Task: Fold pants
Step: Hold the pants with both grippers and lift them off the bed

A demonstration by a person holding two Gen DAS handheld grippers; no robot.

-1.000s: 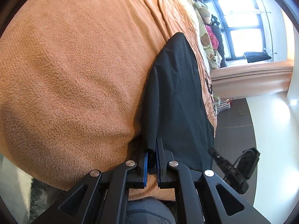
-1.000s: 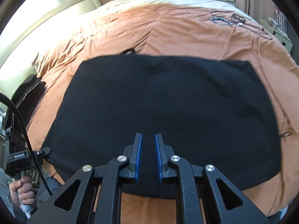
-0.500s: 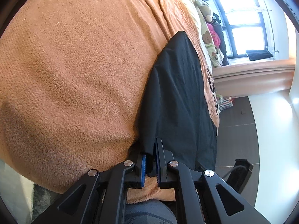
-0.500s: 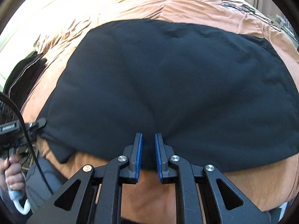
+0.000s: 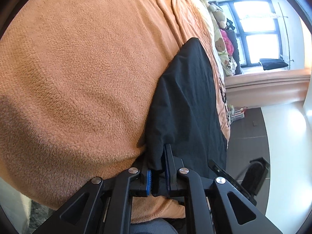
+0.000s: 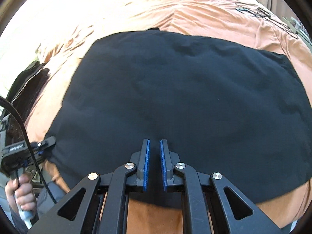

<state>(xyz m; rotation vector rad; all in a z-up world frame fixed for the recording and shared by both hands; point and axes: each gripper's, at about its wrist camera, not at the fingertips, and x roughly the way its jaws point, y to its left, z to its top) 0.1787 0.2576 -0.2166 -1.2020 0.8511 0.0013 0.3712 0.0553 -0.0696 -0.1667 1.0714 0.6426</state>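
You are partway through, by the look of it: the pants [image 6: 185, 97] lie spread flat as one broad black rectangle on the orange blanket [image 5: 87, 68] of the bed, near its front edge. That neat outline suggests at least one fold is made, though I cannot tell how many layers there are. What seems left is to bring the panel over on itself once or twice more and press it into a compact stack. Your left tongs [image 5: 158, 156] are clamped on the near left corner of the pants, right at the bed's edge. Their jaws have just eased a touch wider, but the black cloth is bunched between the blue pads. Your right tongs [image 6: 154, 142] hover low over the middle of the near hem with the pads drawn almost together. Only a slim gap shows between them, and no fabric that I can see is pinched in it, so that side has no hold yet. By count there is one pair of pants, one blanket and two tongs. One of your hands [image 6: 21, 191] is in view, wrapped around the left handle. Farther off there is one window [image 5: 257, 29], with a small heap of soft toys [image 5: 220, 44] beside it, too jumbled to number.
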